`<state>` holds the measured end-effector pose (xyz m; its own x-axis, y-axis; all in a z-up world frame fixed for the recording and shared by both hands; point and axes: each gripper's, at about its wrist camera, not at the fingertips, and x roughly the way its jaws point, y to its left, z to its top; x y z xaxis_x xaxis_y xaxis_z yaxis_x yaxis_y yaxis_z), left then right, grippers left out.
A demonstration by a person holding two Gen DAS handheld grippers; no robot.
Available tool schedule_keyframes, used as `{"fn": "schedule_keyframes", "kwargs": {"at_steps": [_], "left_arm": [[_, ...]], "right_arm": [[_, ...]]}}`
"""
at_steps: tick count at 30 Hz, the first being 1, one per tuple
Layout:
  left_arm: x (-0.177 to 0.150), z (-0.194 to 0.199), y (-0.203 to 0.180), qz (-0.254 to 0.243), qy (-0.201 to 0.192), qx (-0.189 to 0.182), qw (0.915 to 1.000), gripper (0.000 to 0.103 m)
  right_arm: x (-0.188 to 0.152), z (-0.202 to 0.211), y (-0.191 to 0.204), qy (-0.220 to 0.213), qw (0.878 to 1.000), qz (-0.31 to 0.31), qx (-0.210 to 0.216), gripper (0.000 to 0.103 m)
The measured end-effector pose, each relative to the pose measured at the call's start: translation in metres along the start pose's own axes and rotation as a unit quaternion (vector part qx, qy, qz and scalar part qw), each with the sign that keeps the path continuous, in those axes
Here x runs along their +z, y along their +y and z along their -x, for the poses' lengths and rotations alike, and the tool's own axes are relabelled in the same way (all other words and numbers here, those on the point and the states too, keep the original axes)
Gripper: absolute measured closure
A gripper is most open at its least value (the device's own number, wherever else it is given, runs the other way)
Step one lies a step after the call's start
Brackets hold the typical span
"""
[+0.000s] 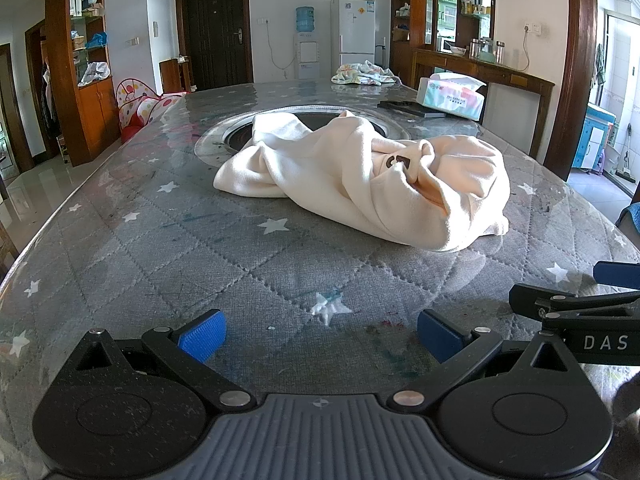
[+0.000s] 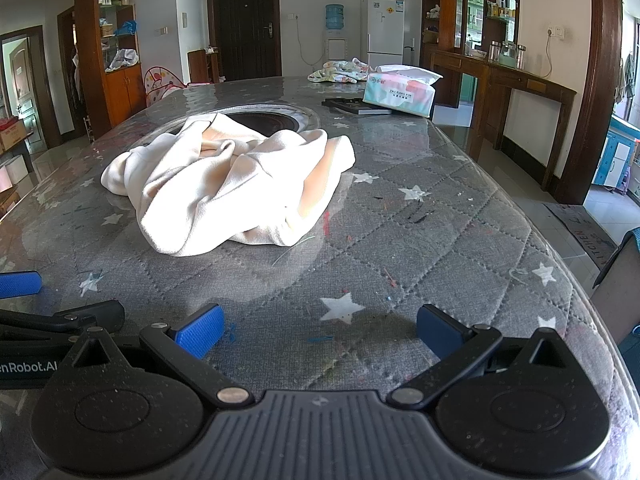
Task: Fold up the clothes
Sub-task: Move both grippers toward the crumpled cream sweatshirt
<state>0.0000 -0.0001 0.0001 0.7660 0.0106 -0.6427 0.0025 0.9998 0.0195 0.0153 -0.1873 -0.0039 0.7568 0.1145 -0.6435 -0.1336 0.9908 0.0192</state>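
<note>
- Cream garment (image 1: 360, 176) lies crumpled mid-table, its far edge over the round inset (image 1: 240, 136).
- Quilted tablecloth (image 1: 200, 240) lies bare between garment and me.
- My left tongs (image 1: 320, 336) and right tongs (image 2: 318, 332) gape empty, short of the garment.

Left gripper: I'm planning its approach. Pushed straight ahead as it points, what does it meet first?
Probably the cream garment: the open left gripper has only bare quilted table cover ahead before it.

I see a soft, matt cream fleece garment (image 1: 360, 176) crumpled on the quilted grey star-print table cover (image 1: 168, 256), which lies under a glossy clear film. My gripper pads (image 2: 200, 330) look ribbed blue plastic on speckled matt black arms.
</note>
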Motion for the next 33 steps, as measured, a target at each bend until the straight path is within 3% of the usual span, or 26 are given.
{"fn": "schedule_keyframes", "kwargs": {"at_steps": [9,16,33], "left_arm": [[-0.001,0.006,0.002,0.009,0.024,-0.006,0.9996,0.0],[-0.003,0.022,0.004,0.024,0.043,0.013,0.9987,0.0],[0.0,0.055,0.0,0.021,0.034,0.04,0.9984,0.0]], "right_arm": [[-0.003,0.006,0.001,0.005,1.0,0.006,0.011,0.0],[-0.009,0.022,0.003,0.012,0.999,0.0,0.033,0.0],[-0.009,0.056,0.007,-0.001,0.999,-0.008,0.036,0.0]]}}
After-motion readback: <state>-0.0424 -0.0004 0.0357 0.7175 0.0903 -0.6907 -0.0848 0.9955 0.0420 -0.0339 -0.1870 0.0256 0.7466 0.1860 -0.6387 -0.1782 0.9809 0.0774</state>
